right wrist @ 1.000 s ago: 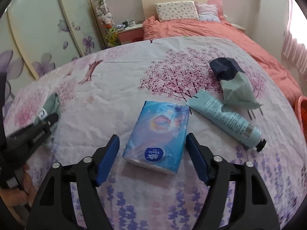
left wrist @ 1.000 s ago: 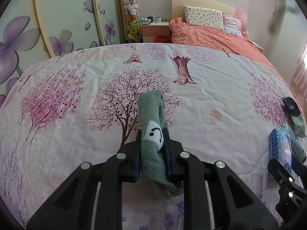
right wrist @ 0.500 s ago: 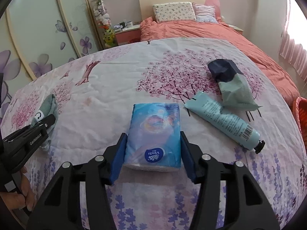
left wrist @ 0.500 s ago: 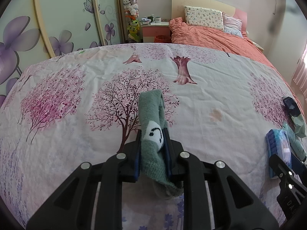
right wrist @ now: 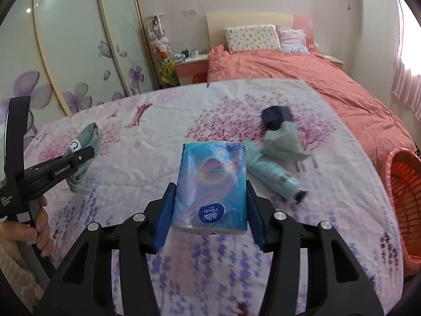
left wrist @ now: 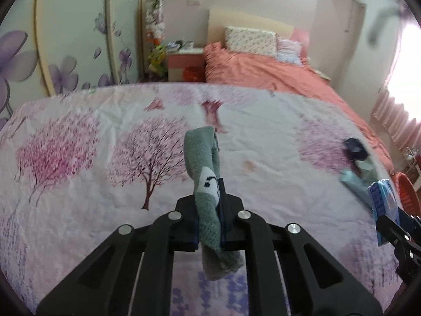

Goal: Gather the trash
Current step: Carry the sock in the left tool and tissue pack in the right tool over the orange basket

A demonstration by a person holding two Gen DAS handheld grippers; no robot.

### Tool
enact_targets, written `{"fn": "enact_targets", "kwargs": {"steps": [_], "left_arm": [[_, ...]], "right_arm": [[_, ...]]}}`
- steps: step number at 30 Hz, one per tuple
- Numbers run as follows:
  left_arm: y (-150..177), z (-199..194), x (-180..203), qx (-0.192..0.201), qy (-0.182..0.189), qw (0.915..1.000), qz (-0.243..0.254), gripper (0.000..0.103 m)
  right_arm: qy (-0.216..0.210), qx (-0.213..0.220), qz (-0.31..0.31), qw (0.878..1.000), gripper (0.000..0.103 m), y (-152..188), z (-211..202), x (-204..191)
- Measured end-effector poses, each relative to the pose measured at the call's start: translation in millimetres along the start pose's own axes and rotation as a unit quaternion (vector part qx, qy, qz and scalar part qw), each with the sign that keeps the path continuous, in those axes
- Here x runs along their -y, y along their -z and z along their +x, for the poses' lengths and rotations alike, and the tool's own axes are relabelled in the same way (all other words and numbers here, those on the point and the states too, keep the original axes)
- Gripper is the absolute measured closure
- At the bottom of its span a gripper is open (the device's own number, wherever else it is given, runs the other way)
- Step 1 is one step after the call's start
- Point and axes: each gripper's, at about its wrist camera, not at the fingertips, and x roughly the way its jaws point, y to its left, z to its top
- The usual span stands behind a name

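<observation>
We hold the blue plastic tissue pack (right wrist: 210, 184) clamped in our right gripper (right wrist: 210, 212), the grey-green sock (left wrist: 204, 173) pinched in our left gripper (left wrist: 209, 220); the red woven basket (right wrist: 402, 197) sits nearer our right hand

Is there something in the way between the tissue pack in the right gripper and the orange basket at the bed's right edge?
Nothing visible blocks it. The tissue pack is lifted; the tube lies lower, on the bedspread, left of the orange basket.
</observation>
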Motion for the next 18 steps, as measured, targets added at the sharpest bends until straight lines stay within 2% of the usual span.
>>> {"fn": "enact_targets", "kwargs": {"steps": [3,8,18], "left_arm": [[-1,-16,9,0.019,0.013,0.9996,0.018,0.092],[-8,-32,26,0.026,0.021,0.9991,0.025,0.092],[-17,-69,113,0.032,0.056,0.9959,0.063,0.092]], "right_arm": [[-0.001,0.019,0.007,1.000,0.052,1,-18,14],[-0.003,0.043,0.026,0.999,0.052,-2,-41,38],[0.019,0.098,0.061,0.993,0.052,-5,-88,91]]}}
